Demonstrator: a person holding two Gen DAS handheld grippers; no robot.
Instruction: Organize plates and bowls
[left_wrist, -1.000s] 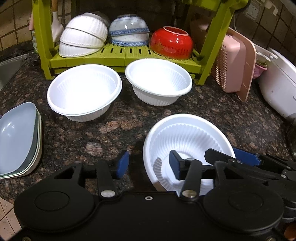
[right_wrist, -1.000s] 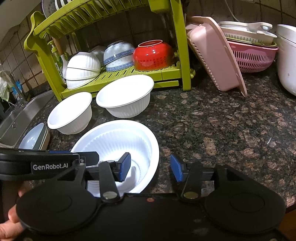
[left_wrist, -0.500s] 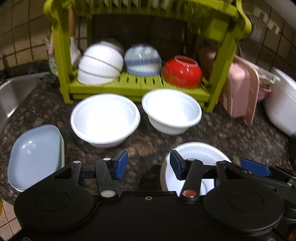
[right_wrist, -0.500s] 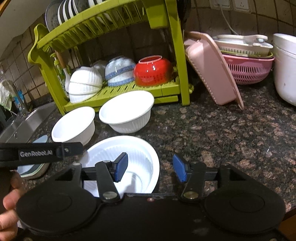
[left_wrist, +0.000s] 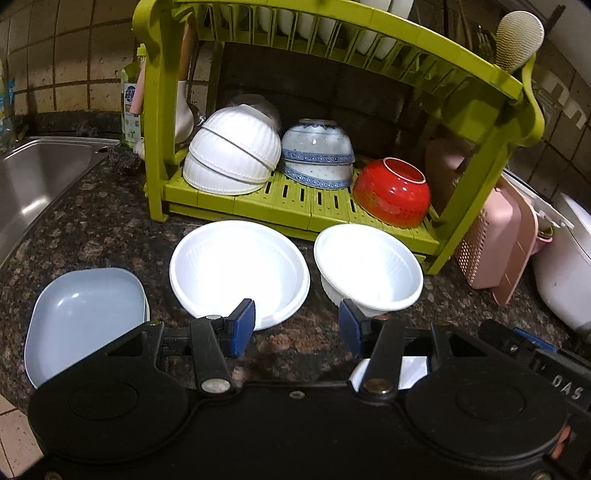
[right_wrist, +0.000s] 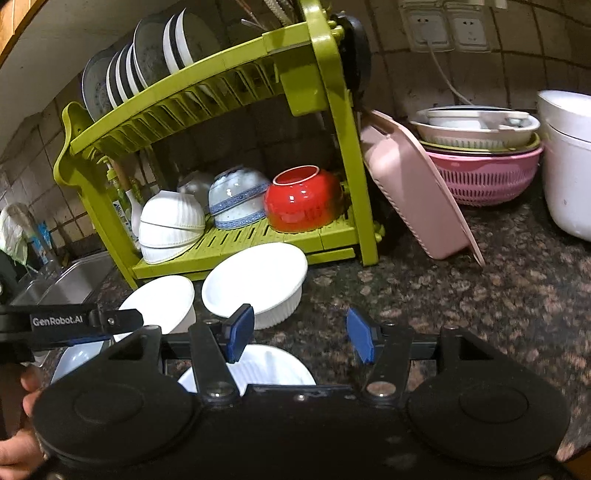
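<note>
White plastic bowls sat on the speckled counter: a wide bowl and a smaller bowl side by side just in front of the green rack, and a ribbed bowl nearer, mostly hidden behind both gripper bodies. Grey plates lay stacked at the near left, their near edge cut off by the left gripper, whose blue pads stood apart over bare counter, holding nothing. The right gripper was likewise spread wide and empty above the ribbed bowl's far rim. On the rack's lower shelf leaned upturned white bowls, blue-patterned bowls and a red bowl; plates stood in the top tier. "GenRobot.AI" read clearly on the left gripper's side in the right view. A bottle behind the rack bore a label too small to read.
</note>
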